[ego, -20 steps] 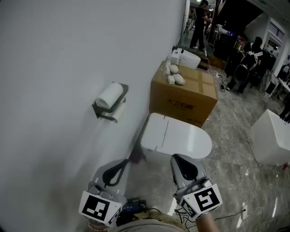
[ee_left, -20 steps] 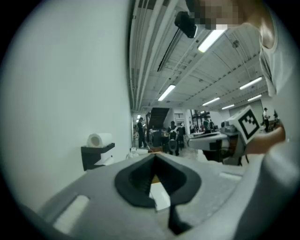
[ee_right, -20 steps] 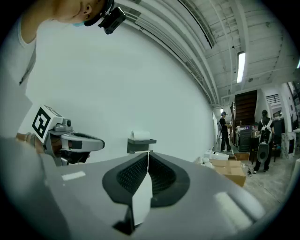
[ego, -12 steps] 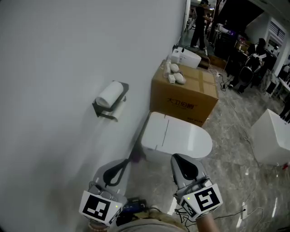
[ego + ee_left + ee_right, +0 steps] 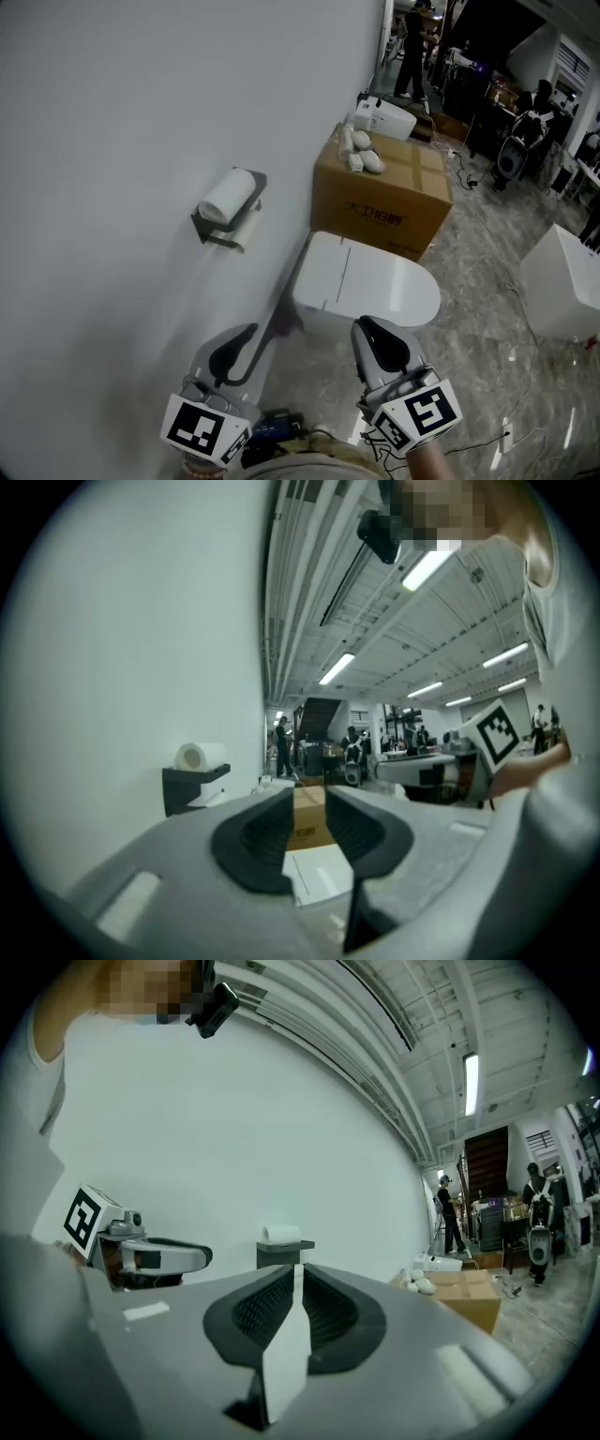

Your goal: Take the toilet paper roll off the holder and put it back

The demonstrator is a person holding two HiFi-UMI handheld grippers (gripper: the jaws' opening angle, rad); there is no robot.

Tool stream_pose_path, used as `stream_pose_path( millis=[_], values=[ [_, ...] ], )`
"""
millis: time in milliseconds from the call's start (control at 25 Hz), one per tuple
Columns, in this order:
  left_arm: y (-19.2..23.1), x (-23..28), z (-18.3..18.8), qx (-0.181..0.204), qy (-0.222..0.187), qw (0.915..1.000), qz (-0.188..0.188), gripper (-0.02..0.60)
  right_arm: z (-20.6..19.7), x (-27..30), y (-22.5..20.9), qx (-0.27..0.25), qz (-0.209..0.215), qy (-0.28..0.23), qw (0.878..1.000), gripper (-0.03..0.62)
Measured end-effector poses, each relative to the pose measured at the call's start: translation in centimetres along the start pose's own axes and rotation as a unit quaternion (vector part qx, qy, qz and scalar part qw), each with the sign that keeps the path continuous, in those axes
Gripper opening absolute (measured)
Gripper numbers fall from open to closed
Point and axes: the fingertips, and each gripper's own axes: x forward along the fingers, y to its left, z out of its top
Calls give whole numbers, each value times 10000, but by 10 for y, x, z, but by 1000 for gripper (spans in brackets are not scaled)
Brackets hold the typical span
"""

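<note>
Roll status: toilet paper roll (image 5: 228, 195) is on the holder (image 5: 249, 208), lying on its side on top of the dark bracket. A white sheet shows under the bracket. Holder is mounted on the white wall (image 5: 131, 103), up and to the left of the toilet (image 5: 366, 291) in the head view.

Left gripper (image 5: 246, 339): low in the head view, close to the wall, well apart from the roll. Jaws are apart with a narrow gap and nothing is between the pads. Through the gap the left gripper view shows the cardboard box (image 5: 384, 202) and the toilet lid. Roll and holder sit to the left of the jaws in that view, further off along the wall.

Right gripper (image 5: 368, 330): beside the left one, on the toilet side, also well apart from the roll. Jaws are together at the tips and nothing is clamped. In the right gripper view the roll and holder line up just above the jaw tips, in the distance, with the left gripper showing at the left of that view.

Neither gripper touches roll or holder. Both are held level, with marker cubes at the bottom edge of the head view.

Surroundings: a few small white items (image 5: 361, 155) on top of the box, a marble-pattern floor (image 5: 469, 309), and people standing at the far end of the room.
</note>
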Motion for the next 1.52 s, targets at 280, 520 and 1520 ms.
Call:
stream_pose_path(
  millis=[280,520,1520],
  values=[
    [6,-2,2,33,-26,10000,63,120,5,3,0,97,-41,-154,9998,78],
    [19,-2,5,73,-44,9999,125,120,6,14,4,72,78,-136,9999,78],
    [71,30,-7,135,-40,9993,347,120,-5,86,-5,44,402,-129,9991,78]
  ],
)
